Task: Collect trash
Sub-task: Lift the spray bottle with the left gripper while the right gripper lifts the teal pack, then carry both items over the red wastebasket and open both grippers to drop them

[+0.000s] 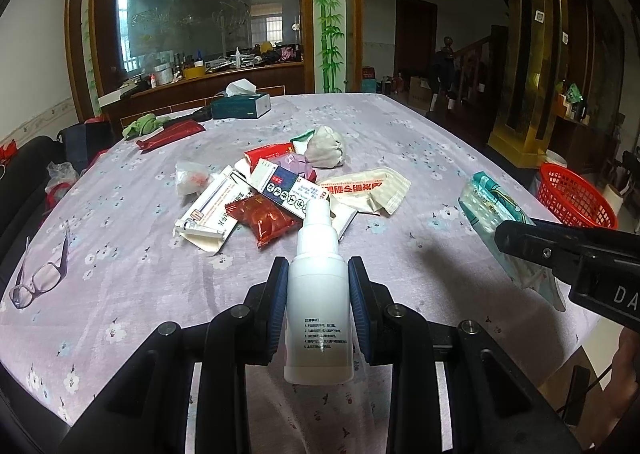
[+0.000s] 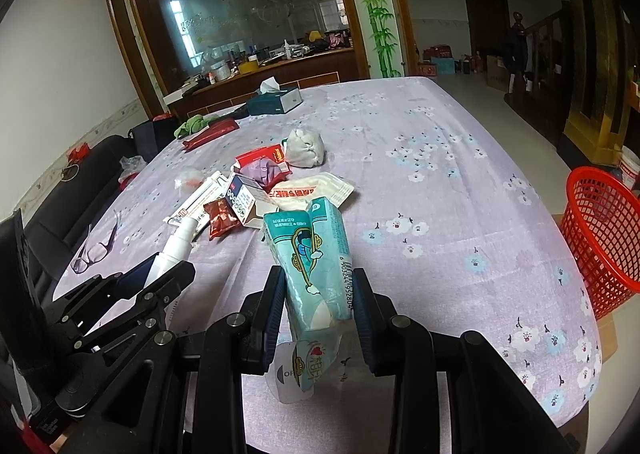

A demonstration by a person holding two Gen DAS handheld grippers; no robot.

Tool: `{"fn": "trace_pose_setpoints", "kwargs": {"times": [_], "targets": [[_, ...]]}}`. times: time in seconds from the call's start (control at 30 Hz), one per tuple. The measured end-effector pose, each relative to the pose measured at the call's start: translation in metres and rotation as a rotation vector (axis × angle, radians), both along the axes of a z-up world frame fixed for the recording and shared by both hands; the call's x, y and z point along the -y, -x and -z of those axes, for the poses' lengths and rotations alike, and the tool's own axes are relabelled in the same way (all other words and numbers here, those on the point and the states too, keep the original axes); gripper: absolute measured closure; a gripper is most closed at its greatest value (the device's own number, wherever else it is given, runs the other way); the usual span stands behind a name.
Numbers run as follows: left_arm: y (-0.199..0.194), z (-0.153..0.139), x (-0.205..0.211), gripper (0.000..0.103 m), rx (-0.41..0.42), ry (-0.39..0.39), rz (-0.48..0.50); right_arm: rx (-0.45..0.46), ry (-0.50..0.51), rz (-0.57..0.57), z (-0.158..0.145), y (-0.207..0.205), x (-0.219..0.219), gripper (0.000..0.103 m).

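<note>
My left gripper [image 1: 318, 286] is shut on a white spray bottle [image 1: 318, 294], held above the table with its nozzle pointing at the trash pile. My right gripper [image 2: 318, 294] is shut on a teal tissue pack [image 2: 316, 258], also lifted off the cloth. That tissue pack [image 1: 496, 222] and the right gripper [image 1: 568, 254] show at the right of the left wrist view. The left gripper [image 2: 160, 270] with the bottle [image 2: 176, 242] appears at the left of the right wrist view. A pile of boxes and wrappers [image 1: 276, 190] lies mid-table, with a red snack packet [image 1: 266, 220].
A red mesh basket [image 2: 604, 230] stands off the table's right edge. Glasses [image 1: 40, 274] lie at the left of the flowered tablecloth [image 1: 400, 142]. A tissue box [image 1: 242, 104], a green cloth [image 1: 144, 124] and a red packet [image 1: 170, 136] sit at the far side. A dark sofa [image 2: 80, 190] lies left.
</note>
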State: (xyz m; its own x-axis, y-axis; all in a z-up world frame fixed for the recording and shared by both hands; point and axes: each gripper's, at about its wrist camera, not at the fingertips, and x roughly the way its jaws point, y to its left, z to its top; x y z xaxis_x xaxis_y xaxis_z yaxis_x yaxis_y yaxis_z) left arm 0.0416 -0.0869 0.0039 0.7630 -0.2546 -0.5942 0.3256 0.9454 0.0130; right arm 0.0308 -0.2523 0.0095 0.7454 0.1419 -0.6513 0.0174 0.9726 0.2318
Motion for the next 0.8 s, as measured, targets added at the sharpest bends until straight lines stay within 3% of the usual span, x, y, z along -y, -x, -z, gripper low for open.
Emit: {"fn": "trace_pose_setpoints", "kwargs": {"times": [0.53, 0.8], "targets": [[-0.010, 0.002, 0.012, 0.074, -0.018, -0.018, 0.030, -0.011, -0.029, 0.022, 0.001, -0.002, 0.016, 0.067], [-0.020, -0.008, 0.039, 0.074, -0.069, 0.018, 0.144, 0.022, -0.084, 0.145, -0.013, 0.008, 0.070, 0.067]]}}
